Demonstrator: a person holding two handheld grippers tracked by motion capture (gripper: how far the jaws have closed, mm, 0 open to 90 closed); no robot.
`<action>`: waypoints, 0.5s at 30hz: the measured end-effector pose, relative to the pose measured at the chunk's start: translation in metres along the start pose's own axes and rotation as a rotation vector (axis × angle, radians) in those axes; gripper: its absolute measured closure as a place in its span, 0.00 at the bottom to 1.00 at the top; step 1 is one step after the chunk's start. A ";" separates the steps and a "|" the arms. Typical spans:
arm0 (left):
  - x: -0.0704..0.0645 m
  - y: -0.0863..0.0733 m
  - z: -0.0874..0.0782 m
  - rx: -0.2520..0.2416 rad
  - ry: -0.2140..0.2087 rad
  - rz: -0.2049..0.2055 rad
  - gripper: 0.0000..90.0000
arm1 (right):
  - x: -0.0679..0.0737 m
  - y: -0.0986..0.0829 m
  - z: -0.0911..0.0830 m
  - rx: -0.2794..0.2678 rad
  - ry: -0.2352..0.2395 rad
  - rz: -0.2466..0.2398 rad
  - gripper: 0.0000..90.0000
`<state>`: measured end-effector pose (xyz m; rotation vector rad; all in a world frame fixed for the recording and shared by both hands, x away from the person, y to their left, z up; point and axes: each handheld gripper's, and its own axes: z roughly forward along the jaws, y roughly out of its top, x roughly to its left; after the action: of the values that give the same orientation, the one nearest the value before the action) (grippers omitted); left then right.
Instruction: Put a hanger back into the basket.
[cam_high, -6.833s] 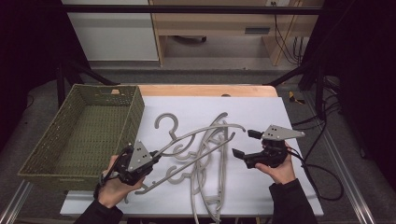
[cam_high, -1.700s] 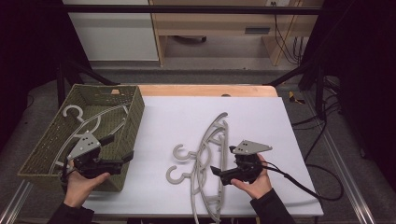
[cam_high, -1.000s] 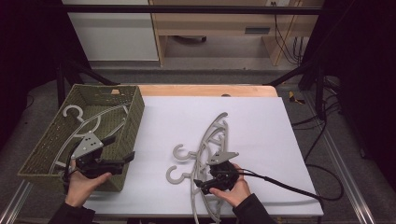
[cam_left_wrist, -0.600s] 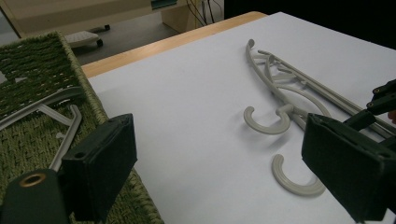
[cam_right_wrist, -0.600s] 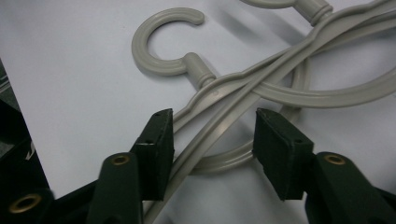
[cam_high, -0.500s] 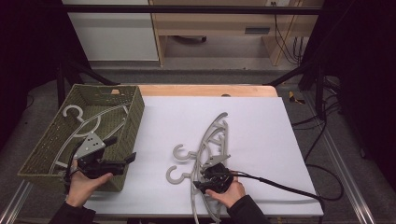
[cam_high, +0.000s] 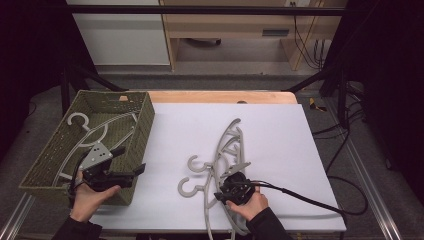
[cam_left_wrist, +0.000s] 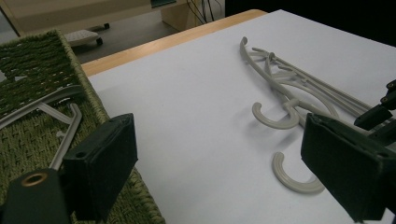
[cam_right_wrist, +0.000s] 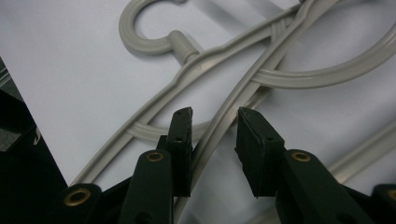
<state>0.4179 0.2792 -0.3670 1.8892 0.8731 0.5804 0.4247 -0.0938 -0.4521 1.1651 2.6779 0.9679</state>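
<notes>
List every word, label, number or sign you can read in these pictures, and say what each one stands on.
None can be read. The hangers, the basket, the white table and both grippers, left and right, bear no legible print.

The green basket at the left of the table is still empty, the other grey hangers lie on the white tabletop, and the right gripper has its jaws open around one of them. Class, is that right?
Not quite. The green basket is not empty: the high view shows one grey hanger lying in it. The other hangers do lie on the white tabletop, and the right gripper straddles a hanger bar, jaws open.
</notes>
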 end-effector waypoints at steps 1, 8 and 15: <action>0.000 0.000 0.000 0.000 0.000 0.000 0.11 | -0.002 0.000 -0.002 0.014 0.009 0.009 0.75; -0.001 0.000 0.000 0.000 -0.001 0.001 0.11 | -0.009 -0.003 -0.008 0.042 0.019 0.057 0.80; -0.002 0.000 0.001 0.002 -0.006 0.006 0.11 | -0.009 -0.005 0.000 0.012 -0.027 0.041 0.70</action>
<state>0.4177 0.2770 -0.3674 1.8956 0.8644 0.5774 0.4284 -0.1025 -0.4564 1.2313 2.6525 0.9364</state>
